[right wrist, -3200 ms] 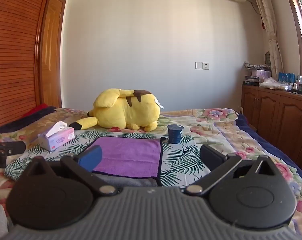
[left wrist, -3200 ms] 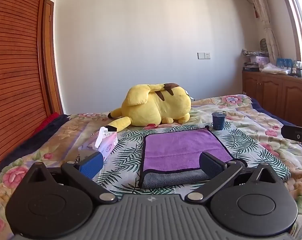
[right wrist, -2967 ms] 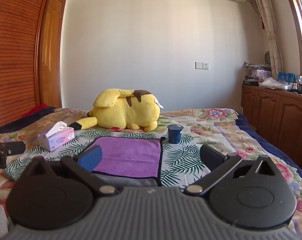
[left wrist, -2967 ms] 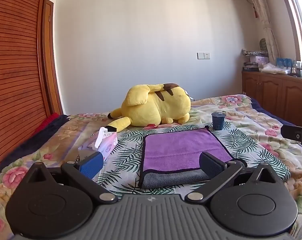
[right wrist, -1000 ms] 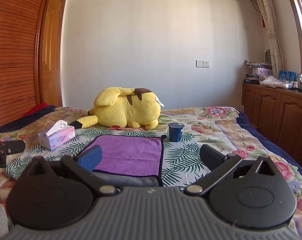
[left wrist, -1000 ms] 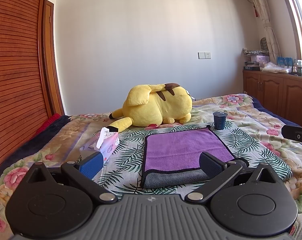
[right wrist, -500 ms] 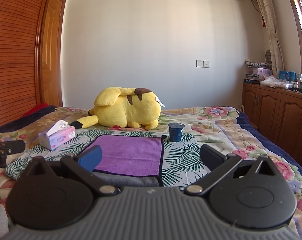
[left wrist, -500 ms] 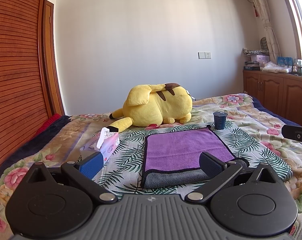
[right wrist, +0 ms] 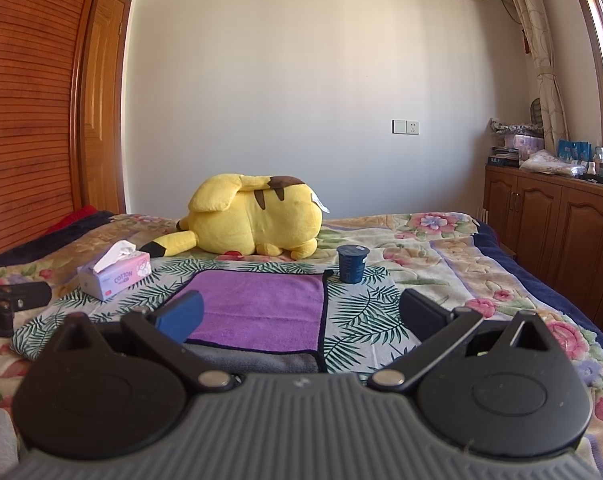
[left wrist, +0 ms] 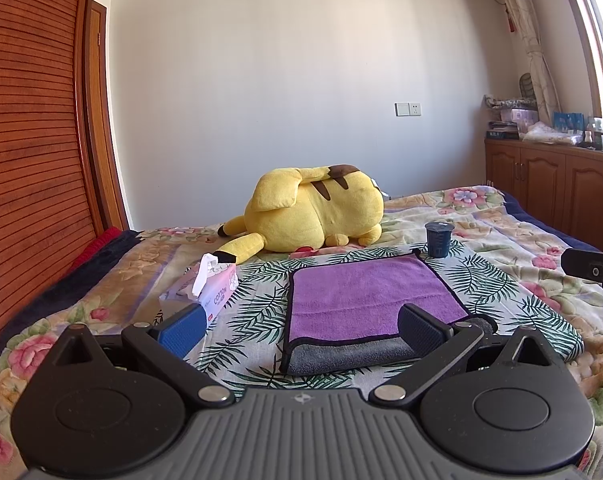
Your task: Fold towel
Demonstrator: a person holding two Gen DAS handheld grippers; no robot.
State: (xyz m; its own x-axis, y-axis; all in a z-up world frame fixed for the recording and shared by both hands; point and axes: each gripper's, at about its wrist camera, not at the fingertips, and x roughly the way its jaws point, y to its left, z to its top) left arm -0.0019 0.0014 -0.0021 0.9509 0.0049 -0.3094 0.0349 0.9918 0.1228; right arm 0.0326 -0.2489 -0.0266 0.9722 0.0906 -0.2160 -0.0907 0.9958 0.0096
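A purple towel [left wrist: 365,294] with a grey underside and dark trim lies flat on the leaf-print cloth on the bed; its near edge is turned over, showing grey. My left gripper [left wrist: 299,330] hovers open above that near edge, holding nothing. In the right wrist view the same towel [right wrist: 261,310] lies ahead and to the left. My right gripper [right wrist: 299,314] is open and empty, near the towel's front right corner. Each gripper's tip shows at the edge of the other's view.
A yellow plush toy [left wrist: 313,212] lies behind the towel. A dark blue cup [right wrist: 352,263] stands at the towel's far right corner. A pink tissue box [left wrist: 209,290] sits to the left. Wooden cabinets [right wrist: 561,224] line the right wall, a slatted wardrobe the left.
Both grippers have drifted very slightly; the scene sits almost the same in both views. The towel has not moved and both grippers stay open.
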